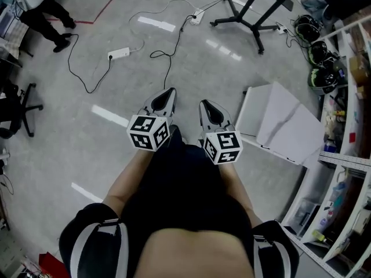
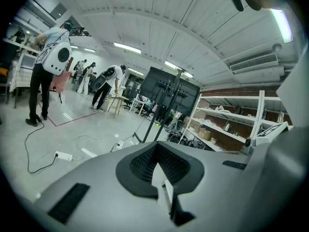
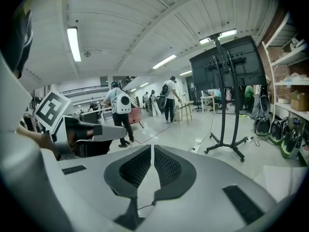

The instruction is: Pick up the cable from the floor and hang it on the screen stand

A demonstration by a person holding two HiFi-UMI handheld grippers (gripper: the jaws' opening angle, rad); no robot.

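A thin black cable snakes over the grey floor ahead of me, from a loop up to a white power strip. A second black cable leaves another white strip. The black screen stand stands at the far right; its screen and pole show in the right gripper view, and the stand also in the left one. My left gripper and right gripper hang side by side above the floor, away from the cables. Both are shut and hold nothing.
Flat white boards lie on the floor to the right. Shelving with helmets lines the right wall. An office chair is at the left. A person stands at the far left, and others beyond.
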